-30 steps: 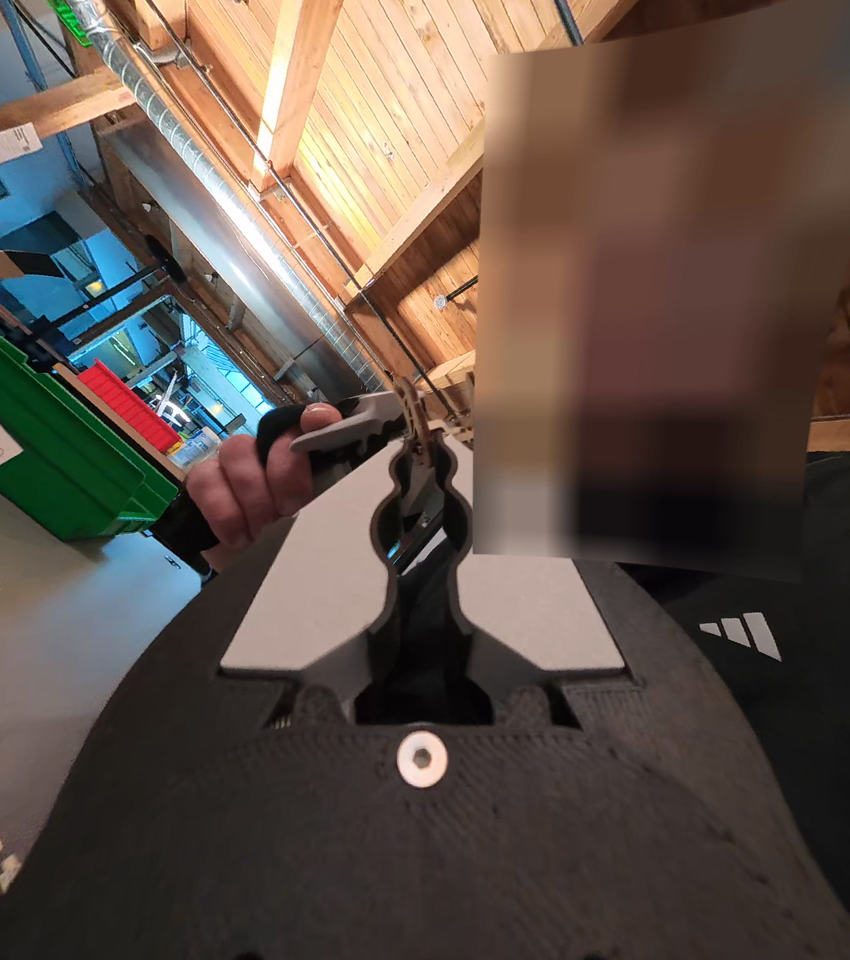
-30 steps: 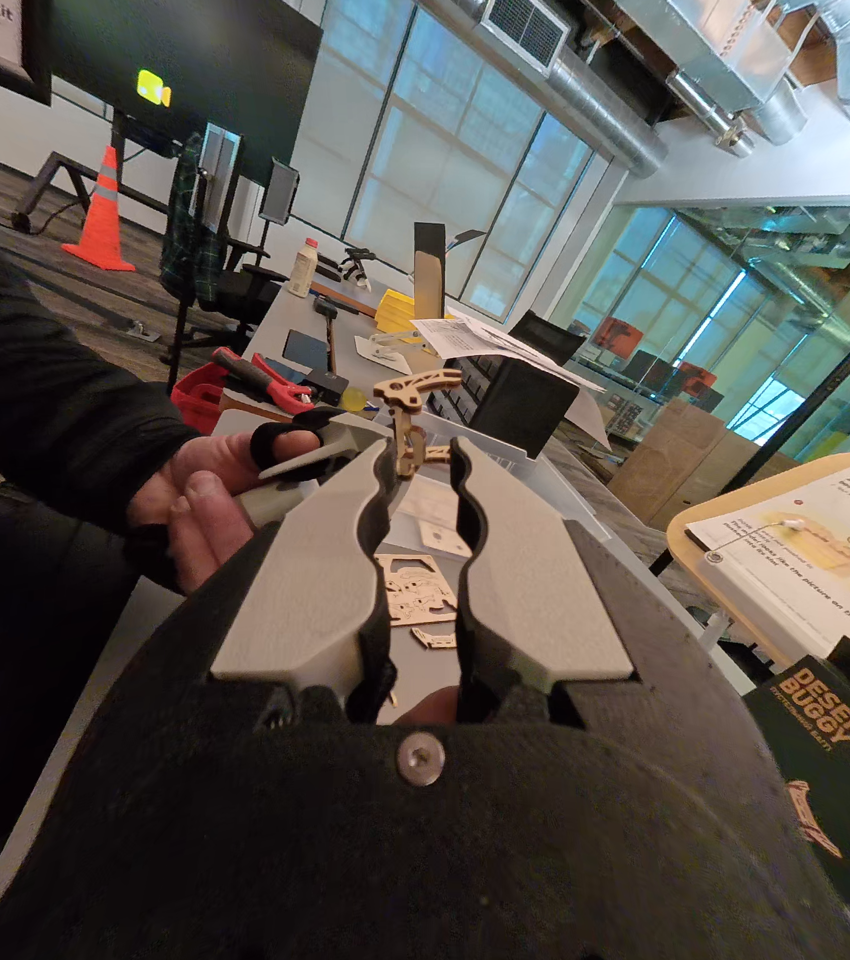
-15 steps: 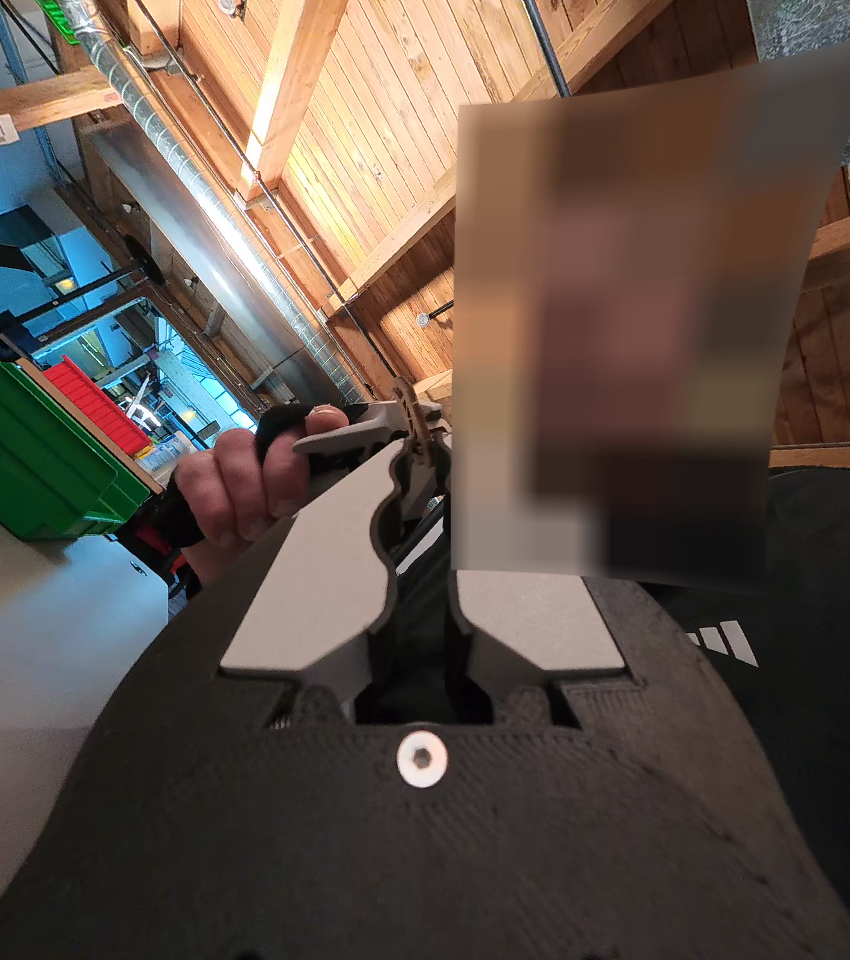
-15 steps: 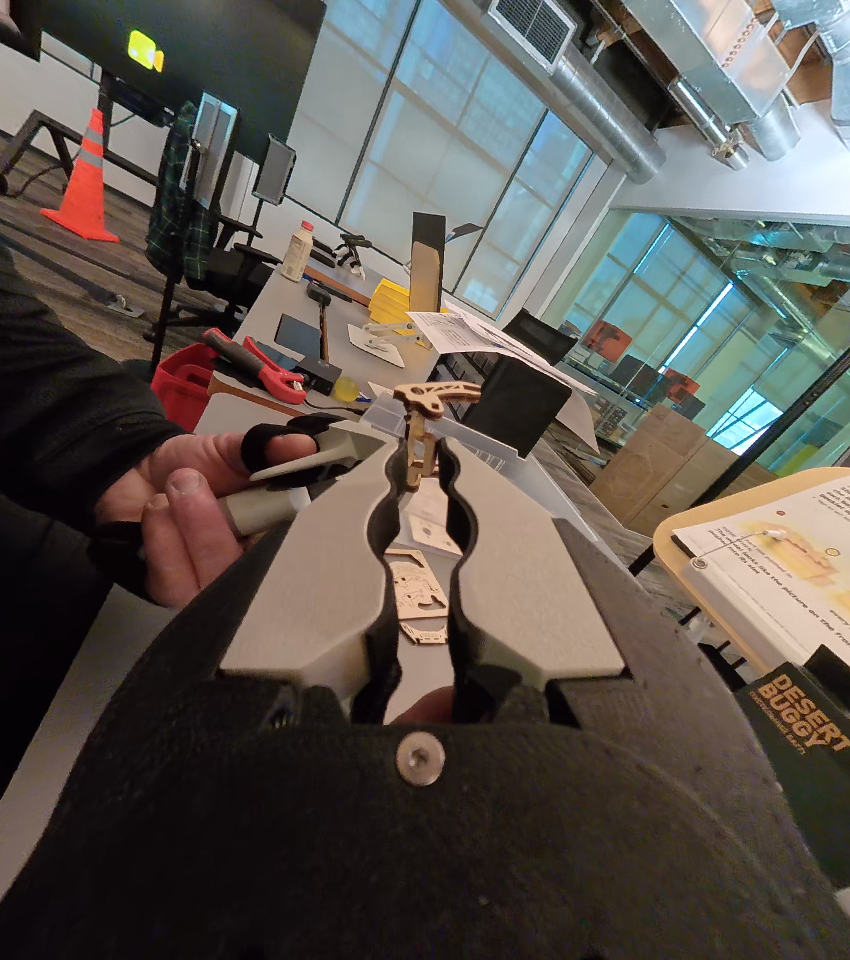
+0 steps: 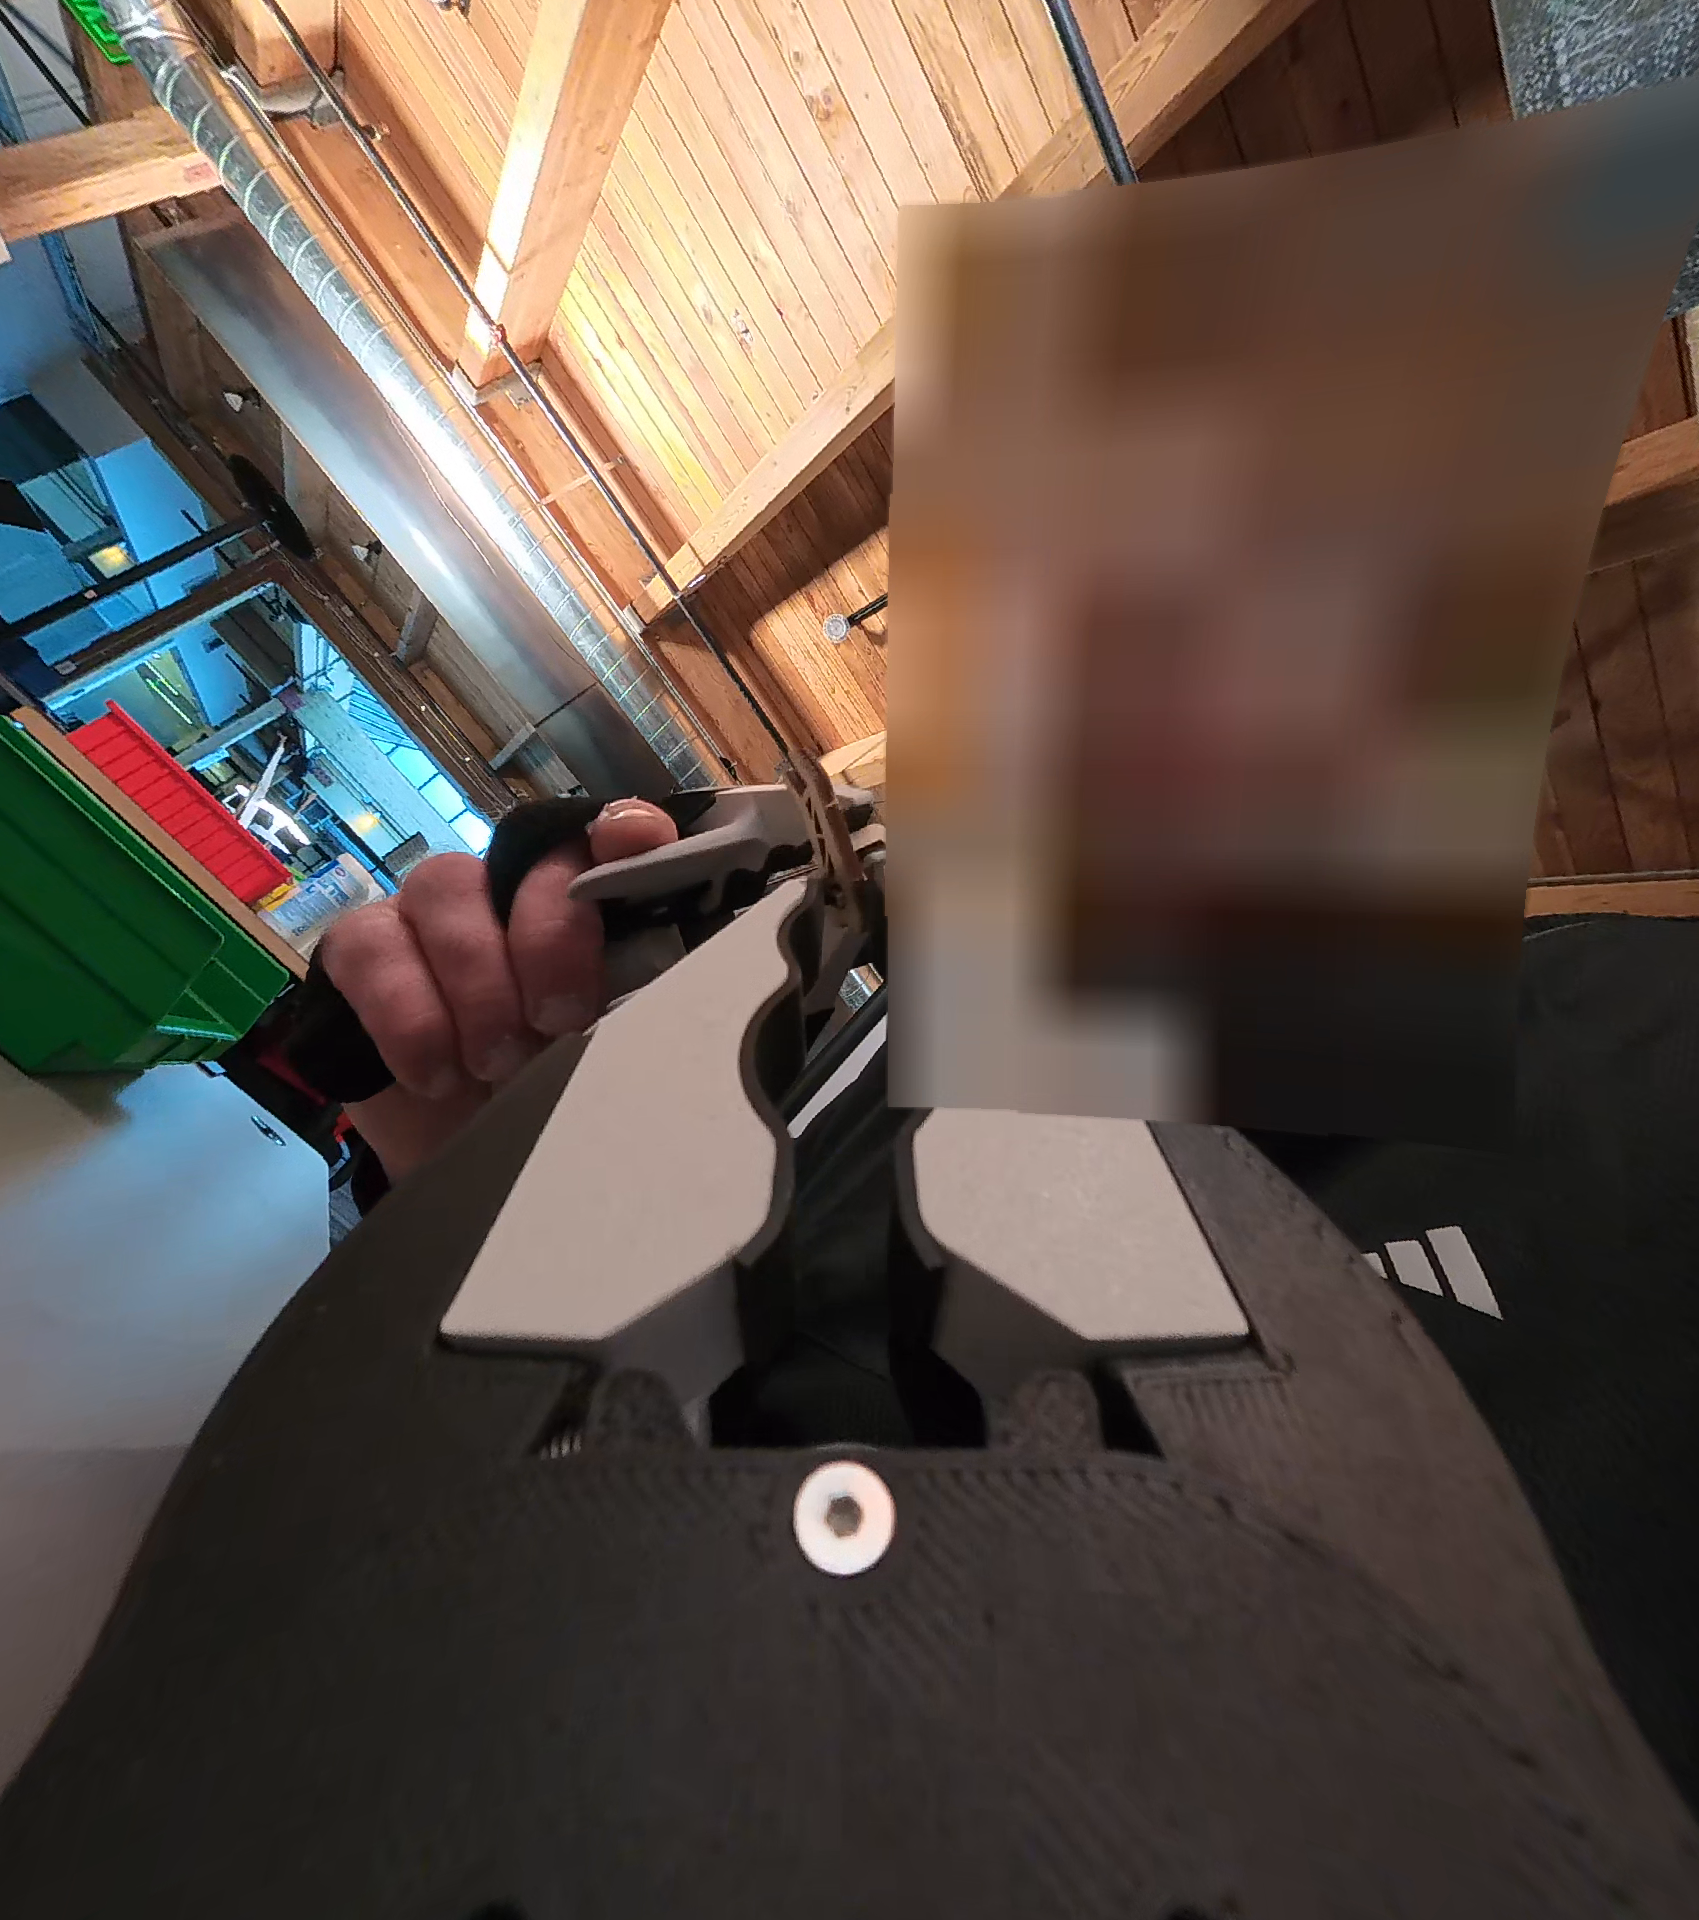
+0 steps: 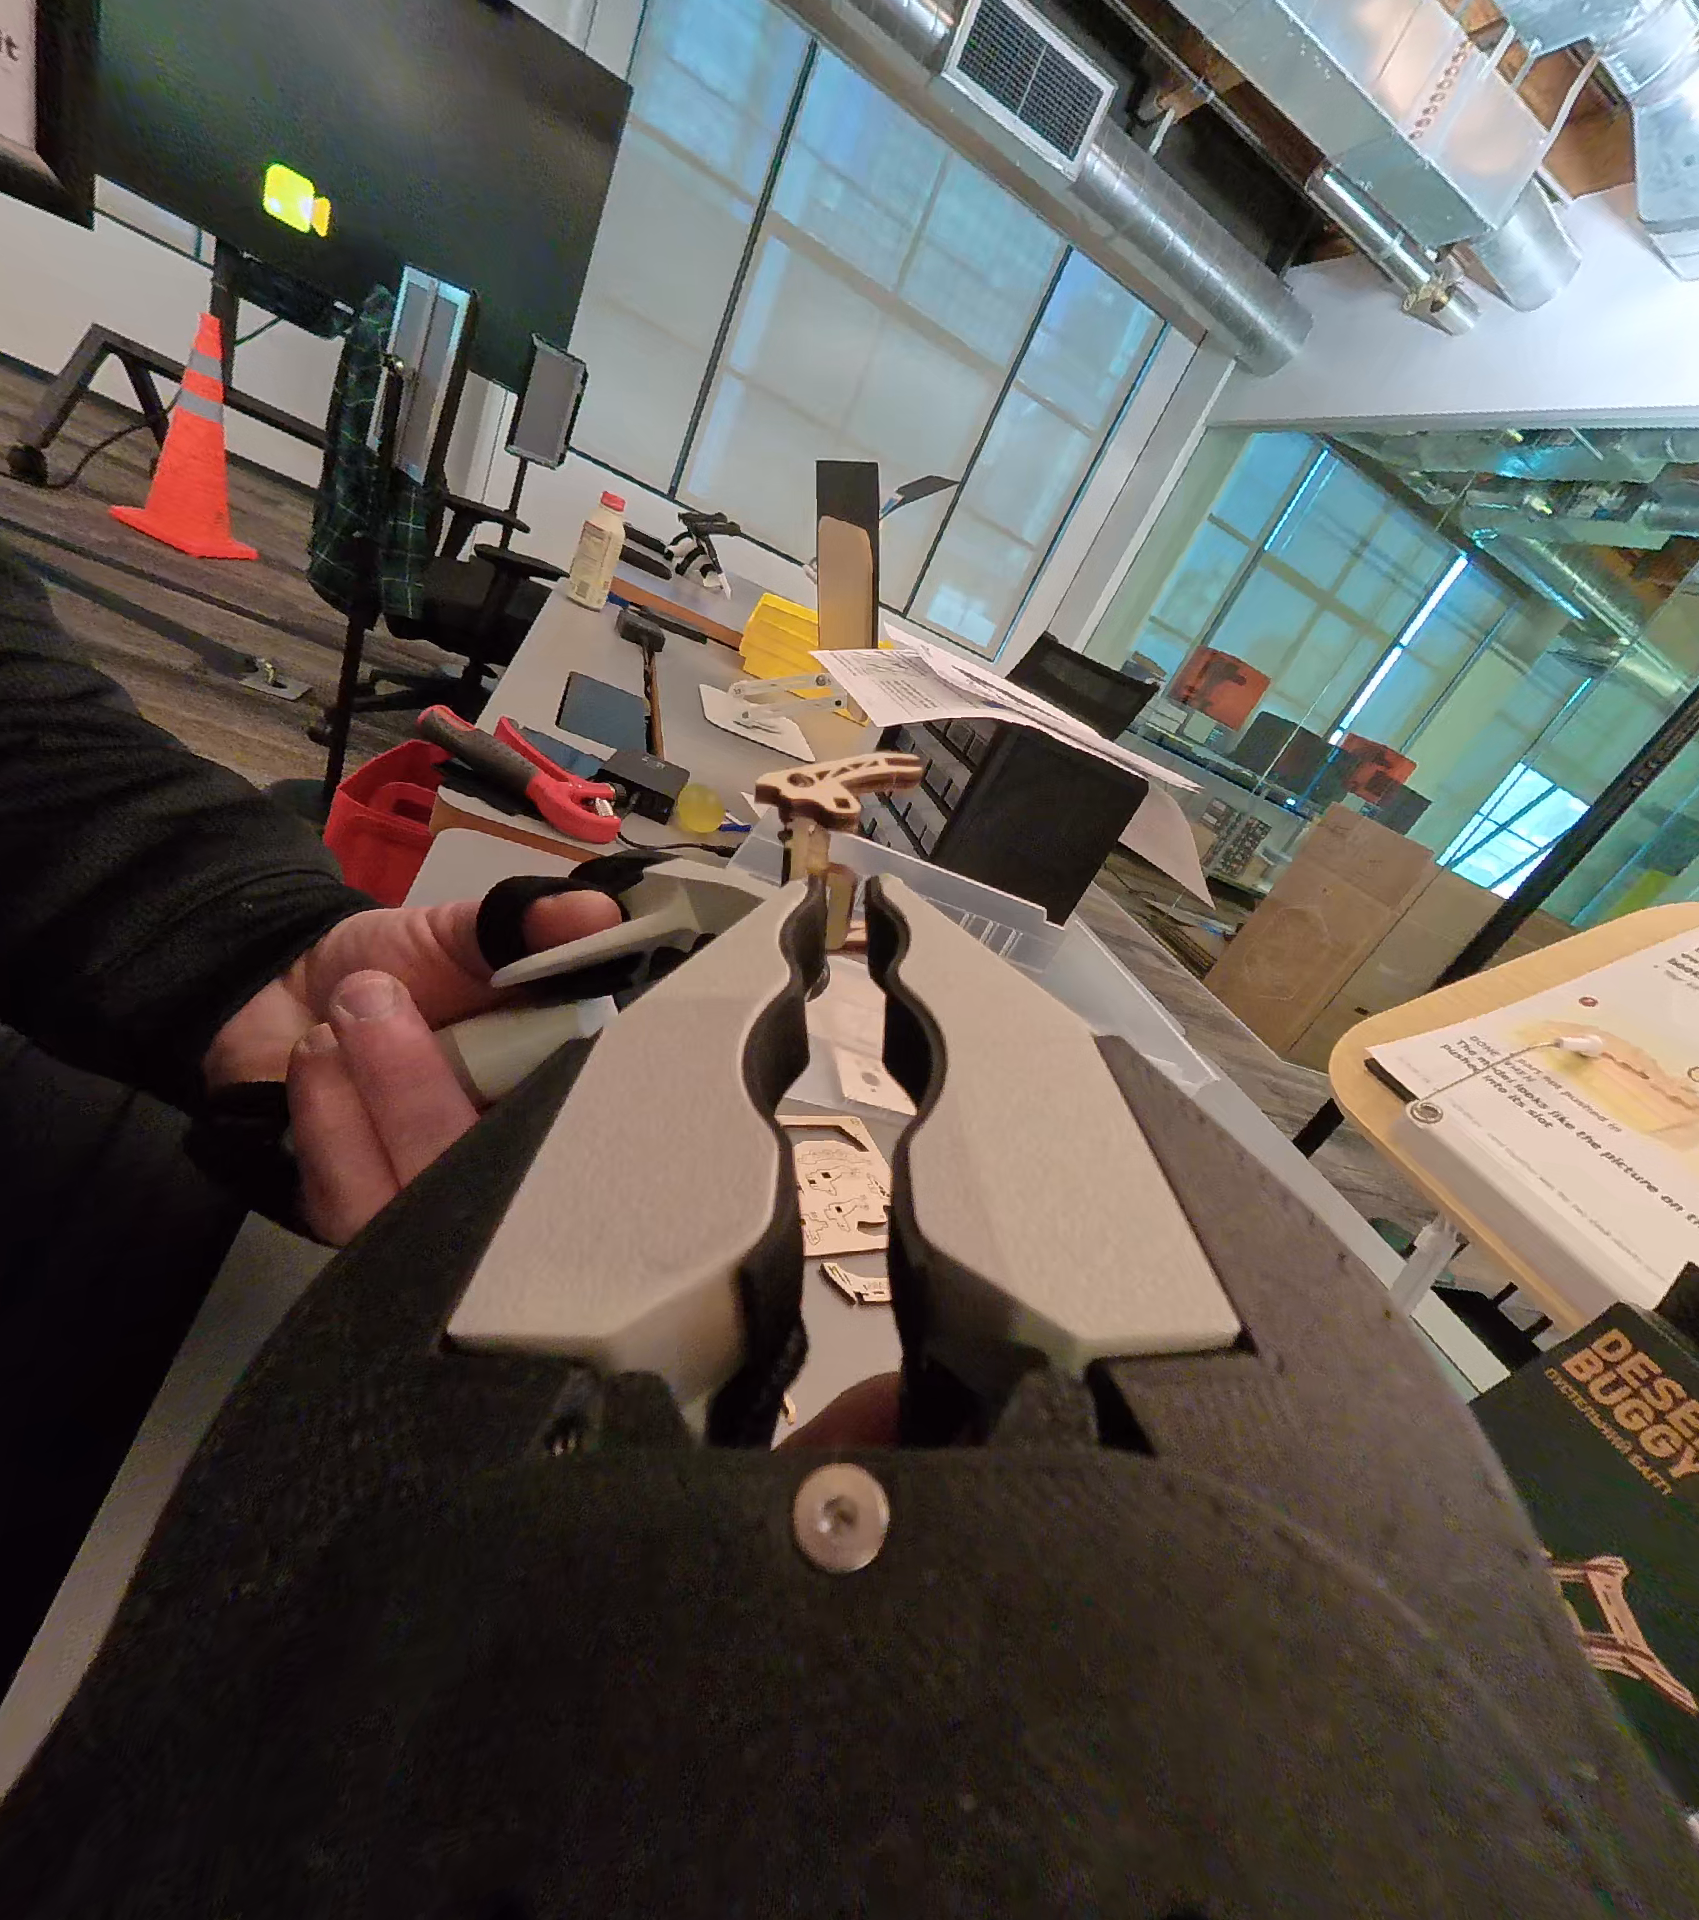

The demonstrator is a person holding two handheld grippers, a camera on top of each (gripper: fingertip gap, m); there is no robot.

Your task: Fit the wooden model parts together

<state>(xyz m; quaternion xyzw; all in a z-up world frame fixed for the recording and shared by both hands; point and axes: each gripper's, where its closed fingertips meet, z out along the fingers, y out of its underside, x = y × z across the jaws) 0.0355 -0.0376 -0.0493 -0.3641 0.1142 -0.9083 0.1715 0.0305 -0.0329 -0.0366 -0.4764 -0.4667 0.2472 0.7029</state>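
Note:
A small light wooden model part (image 6: 837, 795), a curved arm on an upright strip, is held up in the air between both grippers. In the right wrist view my right gripper (image 6: 837, 902) is shut on the strip's lower end, with both pads against it. My left gripper (image 6: 689, 920) reaches in from the left, held by a hand. In the left wrist view the same part (image 5: 827, 831) stands at the tip of my left gripper (image 5: 829, 914), which is shut on it. Its right finger is hidden behind a blurred patch. The right gripper (image 5: 710, 847) comes in there from the left.
Below lies a wooden sheet of parts (image 6: 840, 1184) on the grey table (image 6: 554, 655). A clear plastic box (image 6: 1001, 925) and a black box (image 6: 1032, 821) stand behind. An instruction sheet (image 6: 1603, 1091) and a dark kit box (image 6: 1655, 1507) are at the right. A green bin (image 5: 45, 883) stands at the left.
My right gripper's jaws have closed from wide apart onto the wooden part's strip. My left gripper has kept its hold on the part.

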